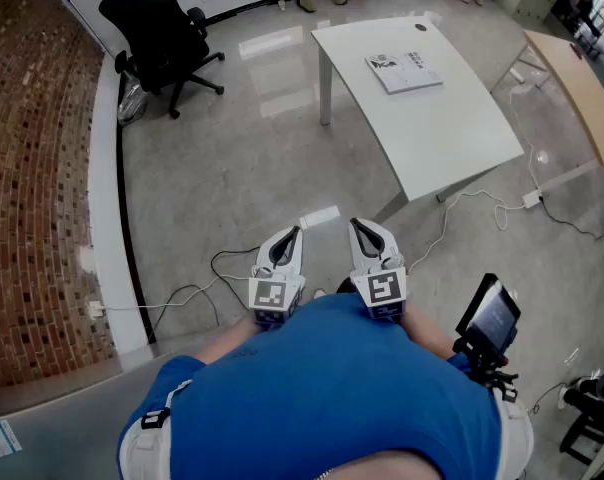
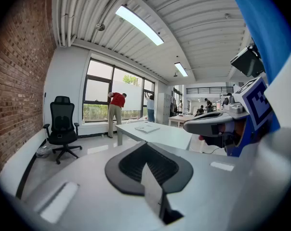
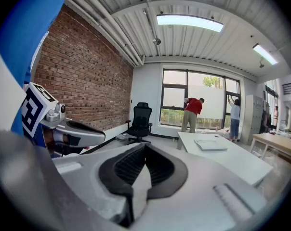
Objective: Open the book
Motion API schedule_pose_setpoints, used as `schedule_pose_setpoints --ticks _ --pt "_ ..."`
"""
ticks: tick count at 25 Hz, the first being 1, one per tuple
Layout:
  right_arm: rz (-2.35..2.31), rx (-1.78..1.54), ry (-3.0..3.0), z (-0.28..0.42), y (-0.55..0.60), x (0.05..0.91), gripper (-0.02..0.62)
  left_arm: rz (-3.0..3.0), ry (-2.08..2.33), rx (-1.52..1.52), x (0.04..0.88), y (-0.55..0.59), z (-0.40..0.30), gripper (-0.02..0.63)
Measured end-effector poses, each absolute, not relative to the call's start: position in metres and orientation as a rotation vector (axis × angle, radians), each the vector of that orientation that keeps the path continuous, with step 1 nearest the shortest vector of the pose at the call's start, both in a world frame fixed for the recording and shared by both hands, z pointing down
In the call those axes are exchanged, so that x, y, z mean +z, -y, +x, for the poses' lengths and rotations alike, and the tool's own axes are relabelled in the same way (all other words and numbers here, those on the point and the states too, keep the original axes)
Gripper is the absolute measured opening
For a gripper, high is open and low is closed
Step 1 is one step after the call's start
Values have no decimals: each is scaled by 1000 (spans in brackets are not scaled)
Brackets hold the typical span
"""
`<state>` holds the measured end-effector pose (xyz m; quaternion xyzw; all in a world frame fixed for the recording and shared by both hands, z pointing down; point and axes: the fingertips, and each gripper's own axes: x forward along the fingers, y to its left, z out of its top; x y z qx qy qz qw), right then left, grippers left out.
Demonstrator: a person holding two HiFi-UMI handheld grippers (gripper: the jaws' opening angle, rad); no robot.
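2 grippers were held close in front of the person's chest, side by side, both pointing forward and a little downward. The left gripper [image 1: 292,236] had its jaws pressed together with nothing between them, and the right gripper [image 1: 360,230] was closed and empty in the same way. The book [image 1: 404,71] lay closed on the white table [image 1: 437,133], toward its far end and well apart from both grippers. From the jaws it lay ahead and to the right, so the right gripper was the nearer one. Its long axis ran across the head view, slightly slanted. Which edge was the spine, I could not tell. By my judgement the opening was not yet begun: the grippers first had to reach the table.
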<state>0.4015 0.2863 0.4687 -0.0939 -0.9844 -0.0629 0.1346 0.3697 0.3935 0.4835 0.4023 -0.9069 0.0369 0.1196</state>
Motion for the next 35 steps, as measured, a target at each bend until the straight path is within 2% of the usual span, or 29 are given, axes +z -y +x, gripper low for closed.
schedule_pose_setpoints --ticks 10,25,35 --pt "-392 -239 2850 323 -307 475 5 1057 2698 75 491 -417 300 6" --pt "-514 -184 2903 147 -251 449 3 993 2757 115 470 -352 126 6" --pt "-333 -171 2888 105 -178 462 5 1110 2687 207 474 -283 69 6"
